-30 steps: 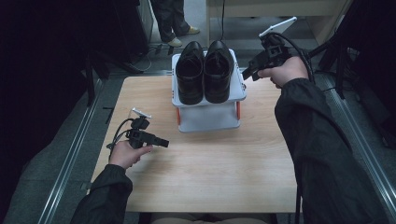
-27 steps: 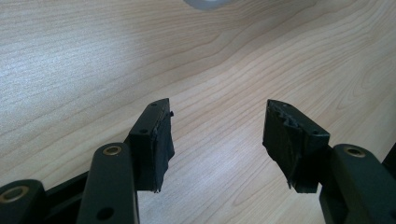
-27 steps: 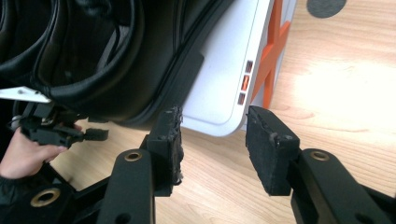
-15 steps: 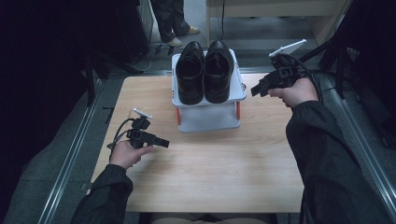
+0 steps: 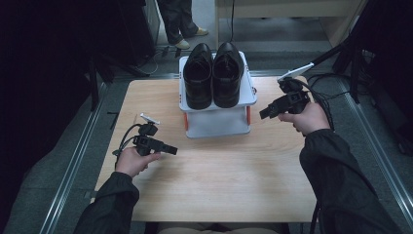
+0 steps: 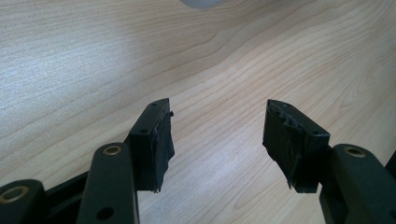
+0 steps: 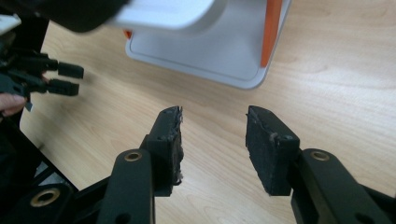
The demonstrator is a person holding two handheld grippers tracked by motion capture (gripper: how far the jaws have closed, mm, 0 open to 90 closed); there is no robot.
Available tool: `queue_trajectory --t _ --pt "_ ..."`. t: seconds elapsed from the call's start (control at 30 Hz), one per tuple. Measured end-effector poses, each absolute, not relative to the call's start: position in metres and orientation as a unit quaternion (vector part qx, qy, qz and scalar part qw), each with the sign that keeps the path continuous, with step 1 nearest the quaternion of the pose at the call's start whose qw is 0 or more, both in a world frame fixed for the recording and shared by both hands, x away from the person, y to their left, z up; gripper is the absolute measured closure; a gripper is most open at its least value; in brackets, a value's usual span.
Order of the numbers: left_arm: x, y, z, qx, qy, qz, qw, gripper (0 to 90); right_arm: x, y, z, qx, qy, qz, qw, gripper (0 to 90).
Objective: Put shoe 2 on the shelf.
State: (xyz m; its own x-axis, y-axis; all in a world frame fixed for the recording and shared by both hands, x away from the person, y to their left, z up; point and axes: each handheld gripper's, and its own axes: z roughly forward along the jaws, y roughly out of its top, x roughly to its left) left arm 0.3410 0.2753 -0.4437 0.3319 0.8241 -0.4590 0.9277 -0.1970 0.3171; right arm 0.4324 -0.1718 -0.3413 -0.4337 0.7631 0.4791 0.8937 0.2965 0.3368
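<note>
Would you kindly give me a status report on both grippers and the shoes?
Left gripper, right gripper: open, empty. Shoes paired on white rack, untouched. Nothing in between.

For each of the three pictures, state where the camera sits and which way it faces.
High view: above the person's side, looking forward and down on the table; both forearms, left gripper, right gripper.
Left gripper view: on that gripper, facing bare tabletop between open jaws.
Right gripper view: on that gripper, facing the white rack.
Shared: high and right gripper views show the rack and the black shoes.
</note>
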Motion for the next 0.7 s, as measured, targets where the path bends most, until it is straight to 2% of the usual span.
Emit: queue_trajectory --t 0.37,0.7 --pt "0.341 0.275 -0.444 0.769 0.570 -0.093 0.275 41.3 0.412 -0.177 -0.384 -0.513 -0.797 -0.287 0.134 56.1" --pt "0.339 0.275 -0.444 0.768 0.571 -0.090 0.275 40.8 0.400 -0.180 -0.412 -0.500 -0.808 -0.283 0.131 55.2"
